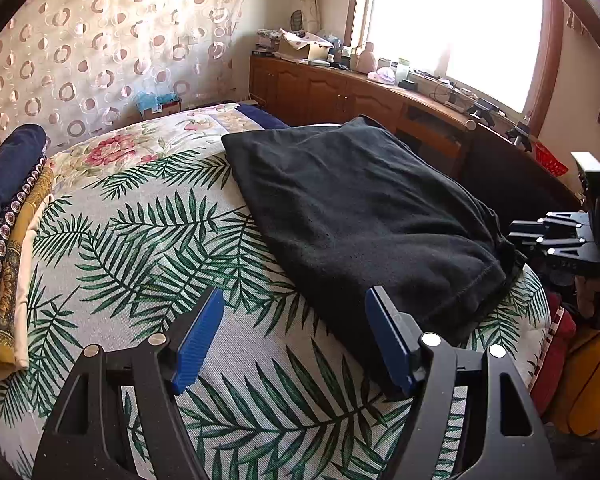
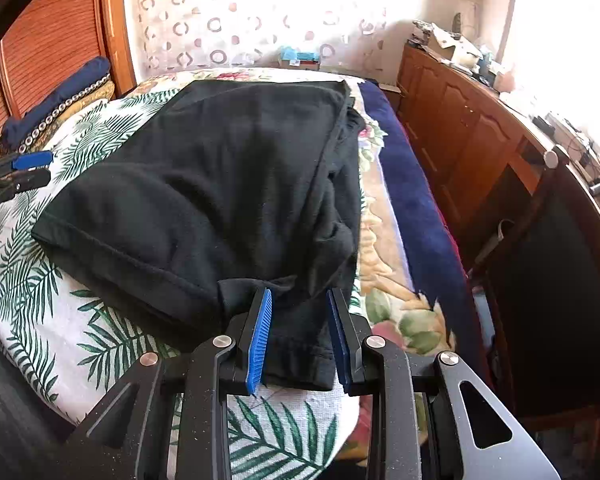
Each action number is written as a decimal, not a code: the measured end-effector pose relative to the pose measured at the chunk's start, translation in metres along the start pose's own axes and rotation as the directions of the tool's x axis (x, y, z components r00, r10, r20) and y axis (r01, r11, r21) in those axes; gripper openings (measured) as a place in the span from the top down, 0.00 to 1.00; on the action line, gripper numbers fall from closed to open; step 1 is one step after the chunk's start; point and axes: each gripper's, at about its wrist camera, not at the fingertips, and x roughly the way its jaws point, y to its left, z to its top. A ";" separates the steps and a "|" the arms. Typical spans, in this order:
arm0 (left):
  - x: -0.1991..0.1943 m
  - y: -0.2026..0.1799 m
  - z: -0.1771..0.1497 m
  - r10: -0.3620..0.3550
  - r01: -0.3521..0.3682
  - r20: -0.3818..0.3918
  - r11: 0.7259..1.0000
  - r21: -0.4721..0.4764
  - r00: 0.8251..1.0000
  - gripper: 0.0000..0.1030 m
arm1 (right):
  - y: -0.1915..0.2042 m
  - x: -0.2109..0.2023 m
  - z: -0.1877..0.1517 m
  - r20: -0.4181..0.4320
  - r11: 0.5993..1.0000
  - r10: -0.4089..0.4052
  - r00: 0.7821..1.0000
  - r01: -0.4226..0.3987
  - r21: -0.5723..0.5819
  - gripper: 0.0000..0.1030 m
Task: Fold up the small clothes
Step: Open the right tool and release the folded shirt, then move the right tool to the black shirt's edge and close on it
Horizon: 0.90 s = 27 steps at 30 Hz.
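R gripper (image 2: 298, 300) astride black garment (image 2: 220, 184) corner, bed (image 2: 100, 340)

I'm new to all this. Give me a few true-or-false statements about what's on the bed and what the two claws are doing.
1. The black garment lies on a leaf-print cover. True.
2. The left claw grips the garment. False: it stands open over the cover, holding nothing.
3. The right claw has garment cloth between its fingers. True.
4. The garment is red. False: it is black.
5. Folded fabrics sit beside the cover. True.
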 end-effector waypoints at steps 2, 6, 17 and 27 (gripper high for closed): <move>0.002 0.002 0.004 0.006 -0.006 0.001 1.000 0.006 1.000 0.28 | 0.002 -0.005 0.004 0.019 1.000 -0.006 1.000 0.006 0.008 0.71; 0.009 0.006 0.020 0.017 -0.017 0.001 1.000 0.025 1.000 0.28 | 0.000 -0.014 0.019 0.069 1.000 -0.019 0.997 0.019 -0.001 0.71; 0.066 0.034 0.083 0.079 -0.078 -0.008 0.996 0.046 0.997 0.28 | -0.016 0.049 0.083 0.135 0.999 0.037 0.990 -0.040 0.014 0.44; 0.121 0.056 0.120 0.106 -0.105 -0.050 0.994 0.016 0.993 0.28 | -0.043 0.140 0.133 0.083 0.993 0.102 0.991 -0.107 0.053 0.43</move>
